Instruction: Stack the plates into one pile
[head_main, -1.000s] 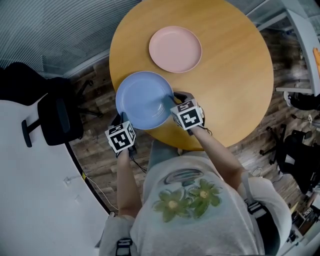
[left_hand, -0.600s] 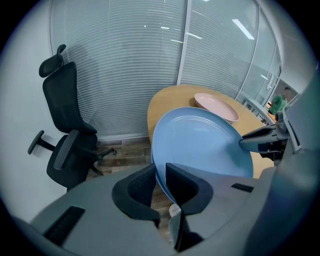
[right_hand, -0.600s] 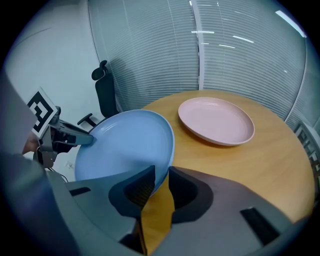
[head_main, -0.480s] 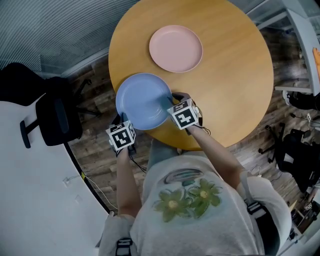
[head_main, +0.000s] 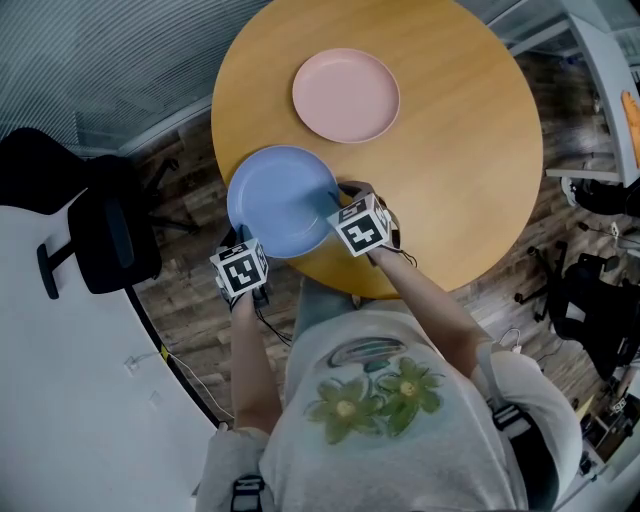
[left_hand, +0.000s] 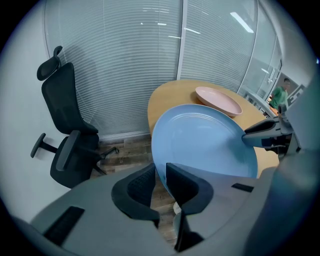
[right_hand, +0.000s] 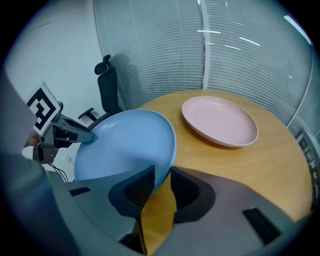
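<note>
Left hand-held gripper (left_hand: 161, 182) and right hand-held gripper (right_hand: 161, 184) are both pinching the blue plate (head_main: 282, 200) by opposite rims; pink plate (head_main: 346, 95) is sitting just ahead, right-ish.

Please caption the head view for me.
The left tongs and right tongs hold the blue plate near the pink plate.

Round wooden table (head_main: 470, 150), light honey top, on dark plank floor (head_main: 190, 300). Pink plate (head_main: 346, 95) flat on the top, toward far edge. Blue plate (head_main: 283, 200) overhanging near-left edge, tilted; contact with the top not discernible.
</note>
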